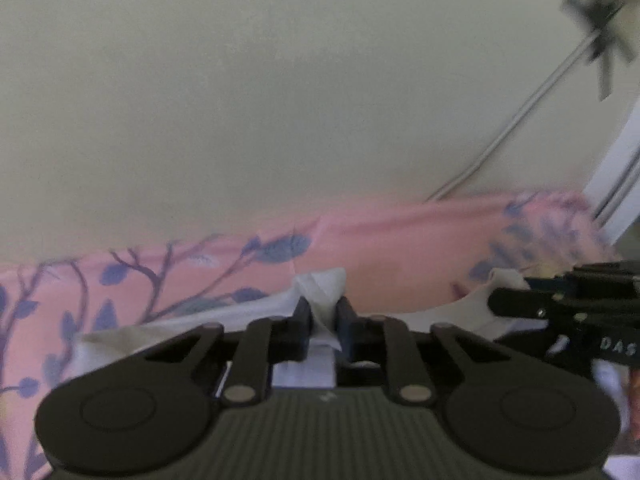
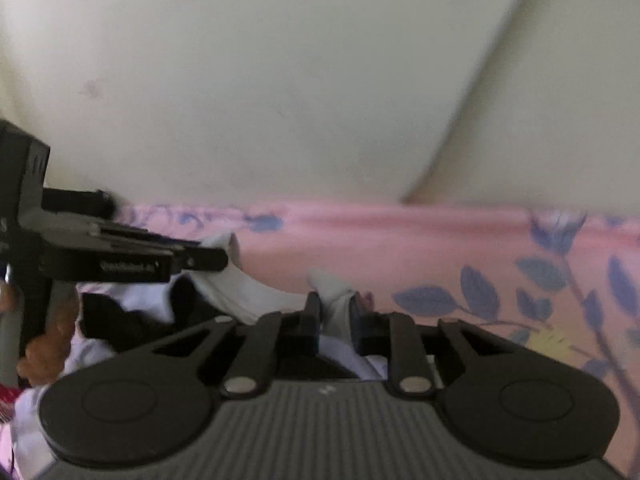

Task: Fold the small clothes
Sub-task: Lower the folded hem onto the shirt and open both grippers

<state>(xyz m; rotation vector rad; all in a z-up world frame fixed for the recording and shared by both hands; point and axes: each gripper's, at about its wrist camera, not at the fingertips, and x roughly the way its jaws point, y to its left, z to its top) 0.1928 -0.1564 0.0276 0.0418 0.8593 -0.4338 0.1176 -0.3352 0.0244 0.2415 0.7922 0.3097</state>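
A small white garment [image 1: 264, 308] hangs between my two grippers above a pink bedsheet with blue leaf print [image 1: 168, 276]. My left gripper [image 1: 323, 308] is shut on a pinch of the white cloth, which sticks up between its fingers. My right gripper [image 2: 335, 308] is shut on another edge of the same garment [image 2: 244, 292]. In the left wrist view the right gripper [image 1: 504, 300] comes in from the right. In the right wrist view the left gripper [image 2: 216, 258] comes in from the left, and the cloth sags between the two.
The pink sheet [image 2: 440, 256] covers a bed that runs up to a cream wall [image 1: 280, 100]. A thin cable [image 1: 520, 120] runs down the wall at the right, beside a white frame [image 1: 616, 184]. A wall corner [image 2: 460, 128] shows in the right wrist view.
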